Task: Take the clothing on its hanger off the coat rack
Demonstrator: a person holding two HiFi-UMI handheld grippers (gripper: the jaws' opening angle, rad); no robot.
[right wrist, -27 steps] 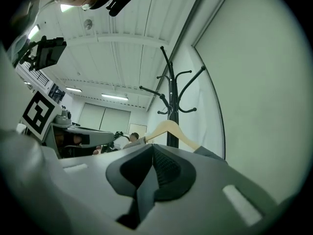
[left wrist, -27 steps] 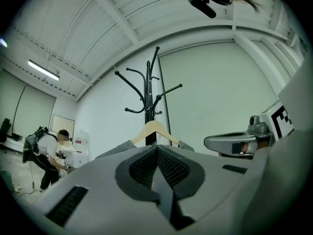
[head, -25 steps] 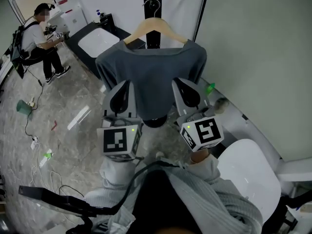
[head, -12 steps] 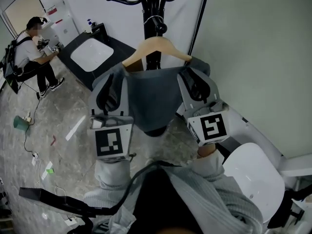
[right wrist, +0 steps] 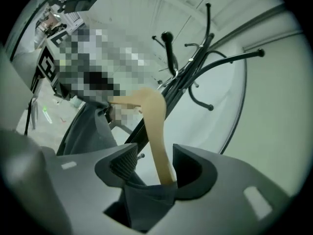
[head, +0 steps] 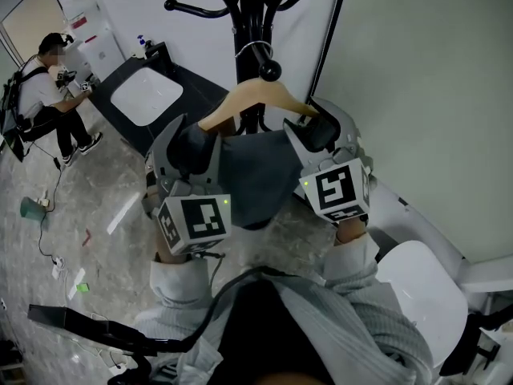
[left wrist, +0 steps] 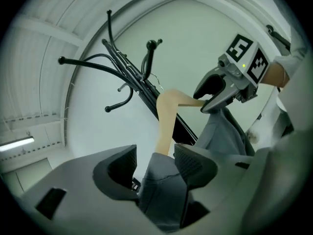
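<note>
At the far left of the room a person [head: 44, 83] stands by a dark counter [head: 148, 95], well apart from the work.

Nearer, the left gripper [head: 192, 147] is up at the left shoulder of the grey top [head: 252, 179]. A second ago it sat lower, in front of the top's body, with its fingers pressed together. Now the fingers are opening, and the left gripper view shows them spread, with the cloth-covered shoulder standing between them and not yet pinched.

In the middle, the wooden hanger [head: 256, 95] carries the top, and its wire hook is over a knobbed arm of the black coat rack [head: 248, 6]. The clothing is therefore on the rack, not lifted.

To the right, the right gripper [head: 321, 131] has made the same climb to the right shoulder. Its fingers are opening too, and the right gripper view shows the bare wooden hanger arm and the cloth below it in the gap, with space on both sides.

Both grippers now straddle the hanger's two ends, so I judge this to be the moment just before the grasp. Closing on wood as well as cloth should let the hook be raised clear of the arm.
</note>
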